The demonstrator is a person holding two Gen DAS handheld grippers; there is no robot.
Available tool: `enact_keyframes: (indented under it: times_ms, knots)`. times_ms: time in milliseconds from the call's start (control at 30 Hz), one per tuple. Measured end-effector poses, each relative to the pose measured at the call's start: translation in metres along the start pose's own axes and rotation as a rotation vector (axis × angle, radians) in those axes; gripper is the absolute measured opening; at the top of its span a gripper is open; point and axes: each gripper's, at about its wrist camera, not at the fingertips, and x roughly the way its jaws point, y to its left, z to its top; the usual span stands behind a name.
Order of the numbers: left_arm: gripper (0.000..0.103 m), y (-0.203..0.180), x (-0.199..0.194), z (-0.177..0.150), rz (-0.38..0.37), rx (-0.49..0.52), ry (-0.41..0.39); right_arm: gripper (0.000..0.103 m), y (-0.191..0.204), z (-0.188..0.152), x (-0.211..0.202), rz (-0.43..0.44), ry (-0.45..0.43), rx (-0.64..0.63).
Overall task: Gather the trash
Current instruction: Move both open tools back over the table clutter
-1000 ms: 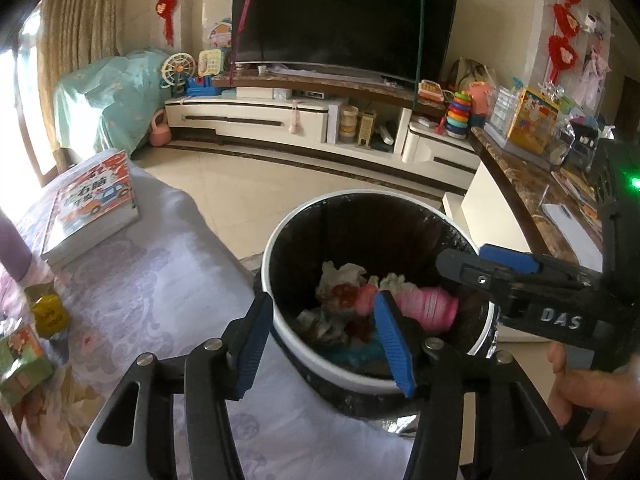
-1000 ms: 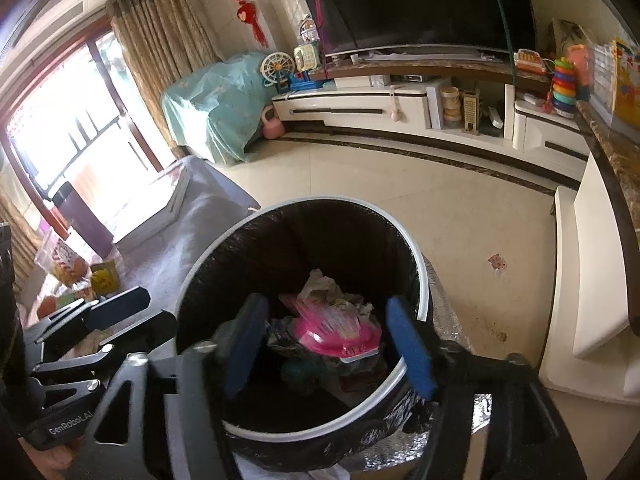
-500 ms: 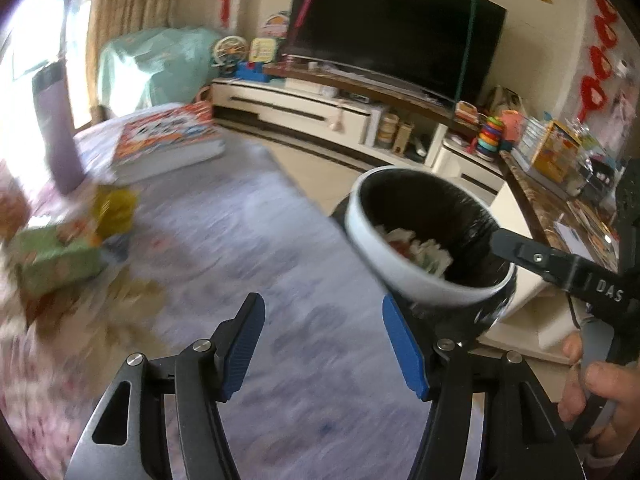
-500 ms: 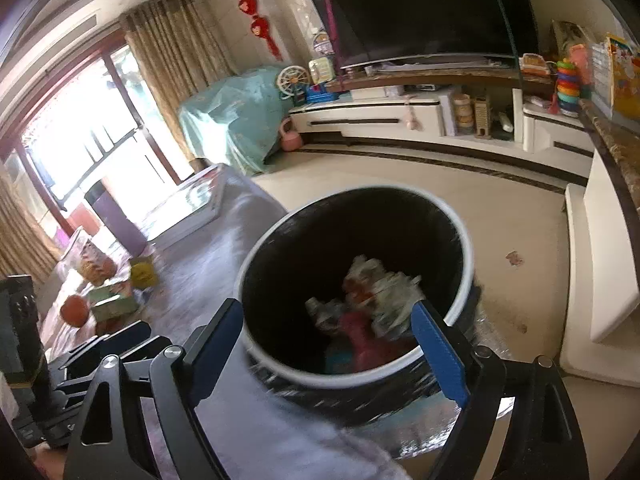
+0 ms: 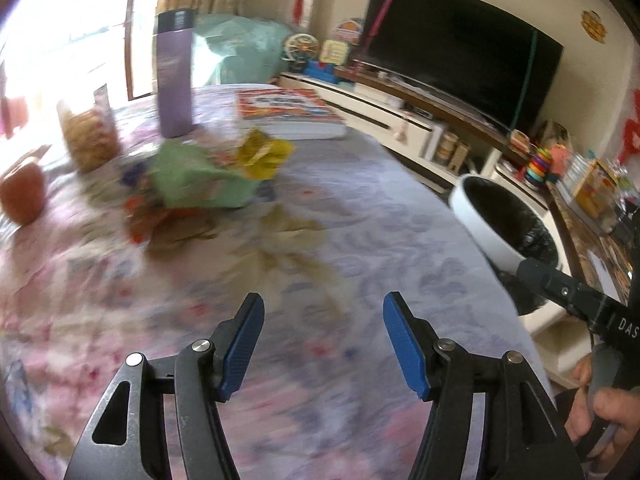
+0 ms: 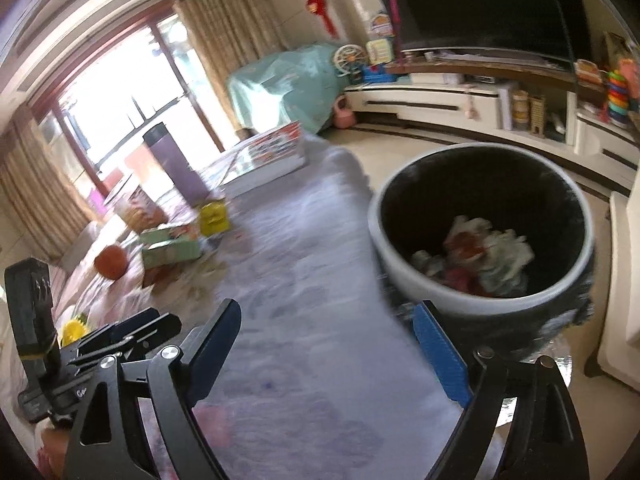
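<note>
A white-rimmed trash bin (image 6: pixel 472 300) with a black liner stands beside the table's right edge and holds crumpled wrappers (image 6: pixel 488 252); its rim also shows in the left wrist view (image 5: pixel 476 220). On the table lie a green carton (image 5: pixel 200 178), a yellow crumpled wrapper (image 5: pixel 262 156) and some flat wrappers (image 5: pixel 148 216). The carton (image 6: pixel 170 248) and a yellow packet (image 6: pixel 214 216) also show in the right wrist view. My left gripper (image 5: pixel 322 344) is open and empty above the tablecloth. My right gripper (image 6: pixel 326 354) is open and empty near the bin.
A purple bottle (image 5: pixel 174 76), a book (image 5: pixel 288 114), a snack bag (image 5: pixel 88 136) and an orange fruit (image 5: pixel 22 196) stand on the floral tablecloth (image 5: pixel 360 220). A yellow object (image 6: pixel 72 330) lies near the left gripper. A TV unit lines the far wall.
Both grippers have swung left, away from the bin and toward the table's clutter. The bin has shifted to the right in both views. Both stay open and empty.
</note>
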Motion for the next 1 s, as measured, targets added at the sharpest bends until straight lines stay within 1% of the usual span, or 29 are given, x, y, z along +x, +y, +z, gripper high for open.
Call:
enact_keyframes:
  times_ms: [200, 367, 567, 733, 1000]
  knots:
    - [0.062, 0.036, -0.016, -0.010, 0.038, -0.067, 0.002, 0.090, 0.028, -0.007, 0.019, 0.033, 0.035, -0.032]
    - [0.062, 0.053, -0.026, -0.012, 0.069, -0.099, -0.008, 0.090, 0.045, -0.011, 0.031, 0.052, 0.053, -0.055]
    - [0.062, 0.072, -0.023, -0.011, 0.093, -0.129, -0.005, 0.090, 0.060, -0.011, 0.046, 0.069, 0.071, -0.079]
    - [0.062, 0.087, -0.012, -0.005, 0.099, -0.139, -0.003, 0.090, 0.071, -0.007, 0.062, 0.081, 0.090, -0.094]
    - [0.062, 0.101, 0.005, 0.006, 0.118, -0.136, 0.009, 0.090, 0.084, 0.009, 0.090, 0.099, 0.109, -0.109]
